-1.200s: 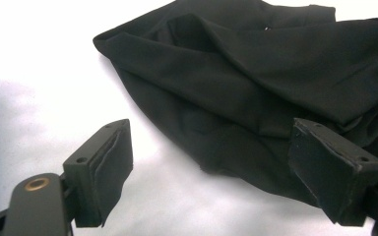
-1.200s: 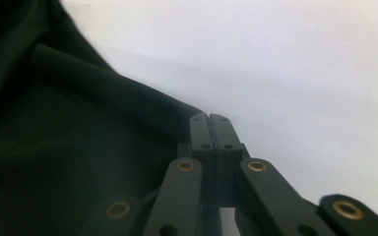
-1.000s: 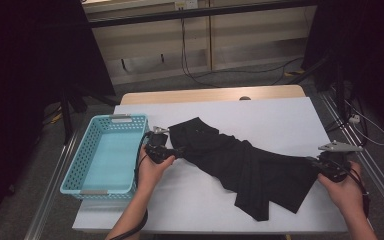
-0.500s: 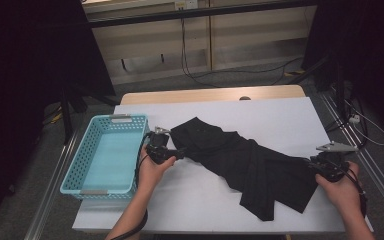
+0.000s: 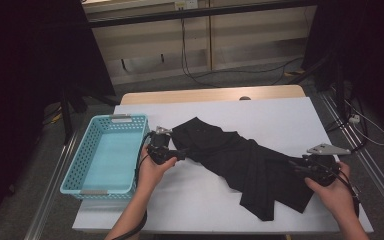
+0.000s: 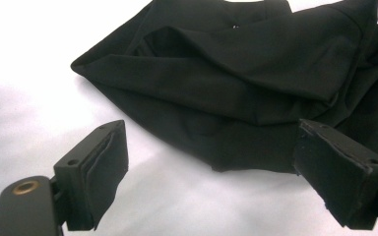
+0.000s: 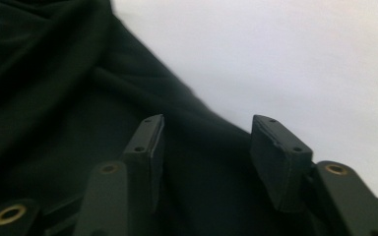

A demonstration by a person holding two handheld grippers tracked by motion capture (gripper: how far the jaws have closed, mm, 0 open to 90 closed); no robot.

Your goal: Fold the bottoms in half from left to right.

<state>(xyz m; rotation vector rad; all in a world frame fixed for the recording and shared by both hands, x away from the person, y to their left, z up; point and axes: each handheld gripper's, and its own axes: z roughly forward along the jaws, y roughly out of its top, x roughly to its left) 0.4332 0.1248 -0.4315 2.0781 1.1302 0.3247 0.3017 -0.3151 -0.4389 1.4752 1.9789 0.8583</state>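
From the high view, the black garment (image 5: 245, 162) lies stretched in a long diagonal across the white tabletop (image 5: 280, 117), its upper end near the middle-left and its wider lower end toward the near right corner. My left gripper (image 5: 180, 153) sits at the garment's upper-left end, just beside the cloth, with my left hand (image 5: 152, 167) behind it. A turquoise basket (image 5: 105, 152) stands on the tabletop's left edge, close to that hand. My right gripper (image 5: 300, 167) rests at the garment's lower-right end, held by my right hand (image 5: 332, 187), with its grey plate on top.

In the left gripper view, my fingers (image 6: 98, 172) stand wide apart. The folded edge of the garment (image 6: 236, 88) lies ahead of them, and a corner of the cloth reaches toward the gap between them. Whether the far finger touches the cloth I cannot tell, but nothing is gripped; bare tabletop (image 6: 39, 59) shows beneath the near finger.

In the right gripper view, my fingers (image 7: 278, 157) are parted about halfway and have just been opening. The garment (image 7: 54, 108) spreads under and between them, loose, with neither pad pressing on it. White tabletop (image 7: 300, 59) lies beyond the cloth's edge.
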